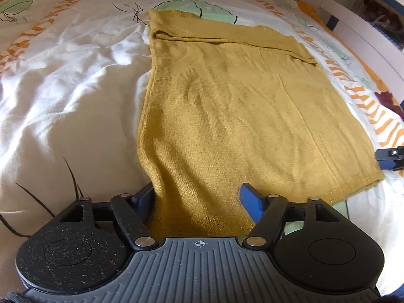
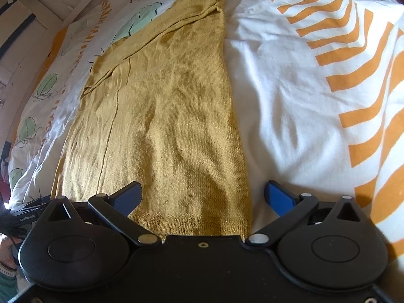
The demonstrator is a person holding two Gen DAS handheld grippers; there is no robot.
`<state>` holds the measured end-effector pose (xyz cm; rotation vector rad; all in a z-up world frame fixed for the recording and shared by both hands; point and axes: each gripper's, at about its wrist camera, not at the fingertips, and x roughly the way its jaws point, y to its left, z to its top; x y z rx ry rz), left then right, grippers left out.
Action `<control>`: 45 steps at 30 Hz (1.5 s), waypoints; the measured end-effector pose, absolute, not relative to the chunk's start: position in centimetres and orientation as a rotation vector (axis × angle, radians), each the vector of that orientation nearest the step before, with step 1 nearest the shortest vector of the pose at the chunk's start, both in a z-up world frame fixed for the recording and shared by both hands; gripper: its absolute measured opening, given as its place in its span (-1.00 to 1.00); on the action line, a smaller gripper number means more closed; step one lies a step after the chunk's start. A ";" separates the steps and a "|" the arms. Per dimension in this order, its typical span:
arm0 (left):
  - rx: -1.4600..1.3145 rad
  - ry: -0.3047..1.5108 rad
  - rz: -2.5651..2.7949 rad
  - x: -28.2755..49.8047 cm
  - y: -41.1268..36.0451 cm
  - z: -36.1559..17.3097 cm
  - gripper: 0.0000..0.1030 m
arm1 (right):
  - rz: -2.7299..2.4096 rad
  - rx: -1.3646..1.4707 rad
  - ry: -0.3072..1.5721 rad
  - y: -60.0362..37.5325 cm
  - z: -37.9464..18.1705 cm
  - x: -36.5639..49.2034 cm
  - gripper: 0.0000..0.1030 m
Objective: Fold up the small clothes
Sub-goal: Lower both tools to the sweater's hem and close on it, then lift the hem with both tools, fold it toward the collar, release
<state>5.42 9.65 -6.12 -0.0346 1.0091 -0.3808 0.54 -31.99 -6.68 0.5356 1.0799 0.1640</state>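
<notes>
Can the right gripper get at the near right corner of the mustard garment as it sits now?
Probably yes: the garment's near hem lies between the open right gripper fingers, nothing covering that corner.

Garment point(image 1: 227, 106): mustard-yellow knitted cloth, matt, fine ribbed weave plain to see between the fingers point(image 1: 250, 202), with a faint glinting thread along the hem nearest them; surface softly creased.

Bed cover point(image 1: 70, 96): white woven cotton-like cloth, matt, rumpled, printed with orange bands and green leaf shapes out to the sides of the fingers and beyond them.

Left gripper point(image 1: 199, 199): black plastic links, speckled matt finish; grey ribbed plastic body; bright metal pivot pins. Finger pads blue, dull, rubbery-looking.

Right gripper point(image 2: 209, 197): black plastic, smoother and slightly sheened; metal pins; blue pads with fine dimpled texture.
</notes>
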 end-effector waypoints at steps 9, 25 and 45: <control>-0.116 0.994 -0.321 5.7 11.2 -6.1 -0.32 | 0.140 0.450 1.082 -31.4 -6.2 0.1 0.53; -0.120 0.989 -0.320 5.7 11.0 -6.2 -0.30 | 0.238 0.546 1.063 -31.9 -5.9 -0.7 0.14; -0.243 0.842 -0.366 5.9 11.7 -2.4 -0.87 | 0.203 0.682 0.848 -33.4 -3.5 -0.8 -0.74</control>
